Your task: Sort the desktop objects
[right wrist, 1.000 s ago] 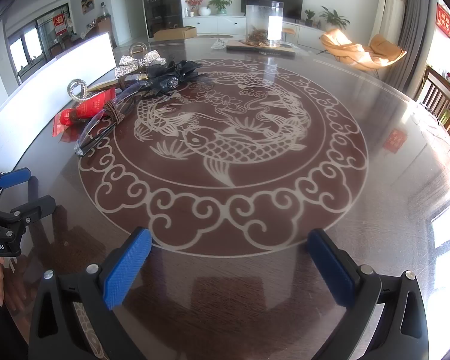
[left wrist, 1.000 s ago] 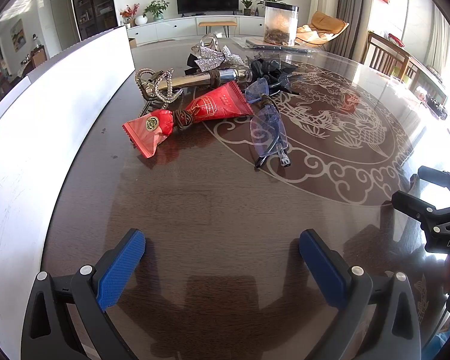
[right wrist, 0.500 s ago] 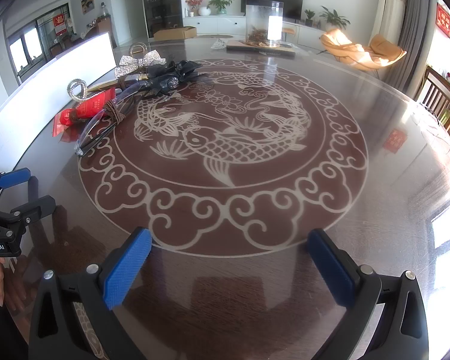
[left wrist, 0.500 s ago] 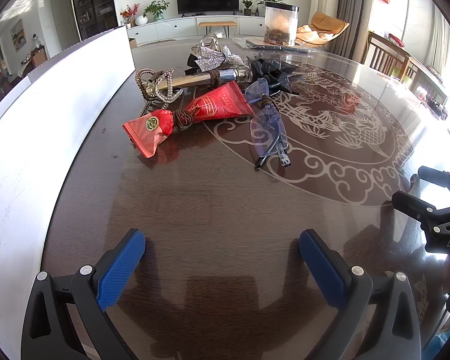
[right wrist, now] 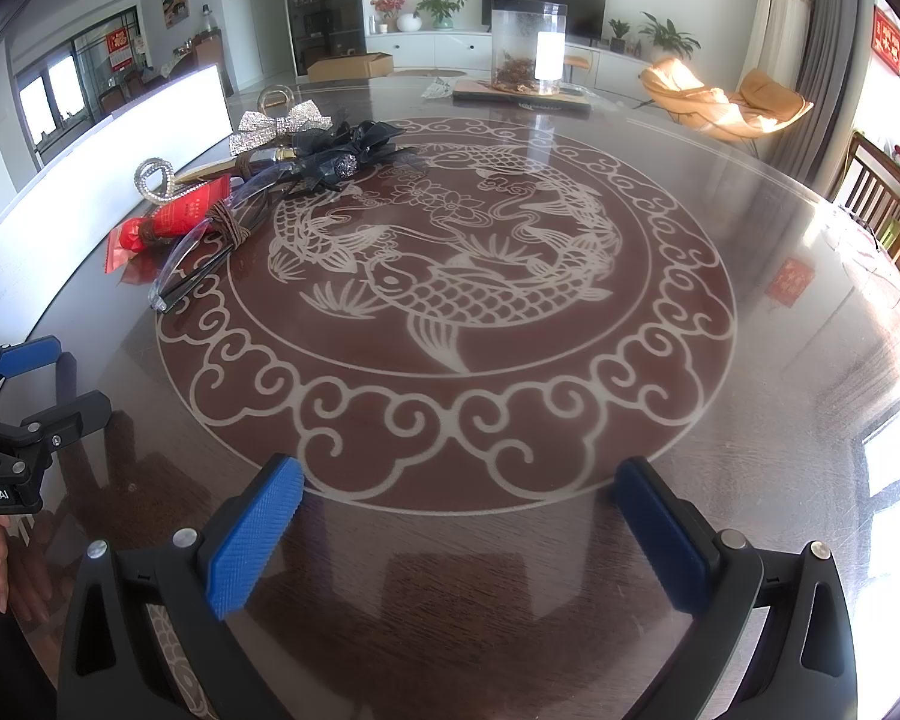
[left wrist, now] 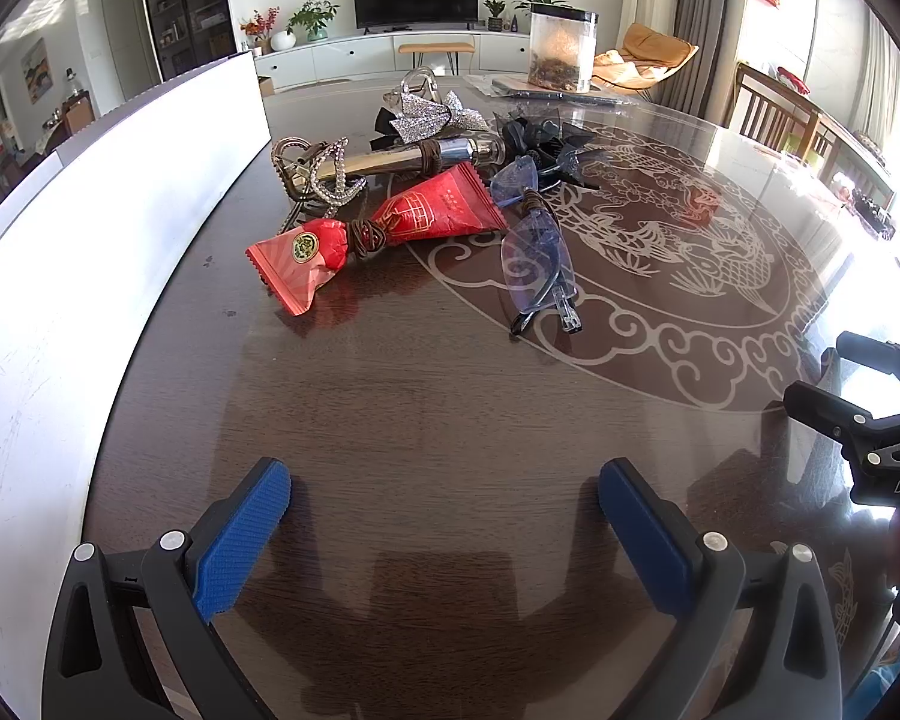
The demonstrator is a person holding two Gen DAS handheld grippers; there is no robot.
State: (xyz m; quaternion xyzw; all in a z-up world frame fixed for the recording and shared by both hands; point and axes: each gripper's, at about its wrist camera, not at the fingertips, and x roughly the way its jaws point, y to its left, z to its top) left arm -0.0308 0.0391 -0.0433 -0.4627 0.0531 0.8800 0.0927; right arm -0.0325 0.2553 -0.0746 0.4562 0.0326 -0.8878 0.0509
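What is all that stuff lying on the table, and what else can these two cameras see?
Snack packet: one, red, tied round the middle with a brown band, near the white board.
Glasses: one pair, blue-tinted, right of the packet, a brown band round them.
Metal tube: one, silver-gold, behind the packet.
Rhinestone hair loop: one, silver, at the tube's left end.
Sparkly bow: one, silver, further back.
Black bow: one, with a gem centre.
Clear container: one, brownish contents, far side.
White board: one, along the left edge.
Table: one, dark, fish pattern.
Left gripper: blue pads, open, empty.
Right gripper: the same, open, empty.
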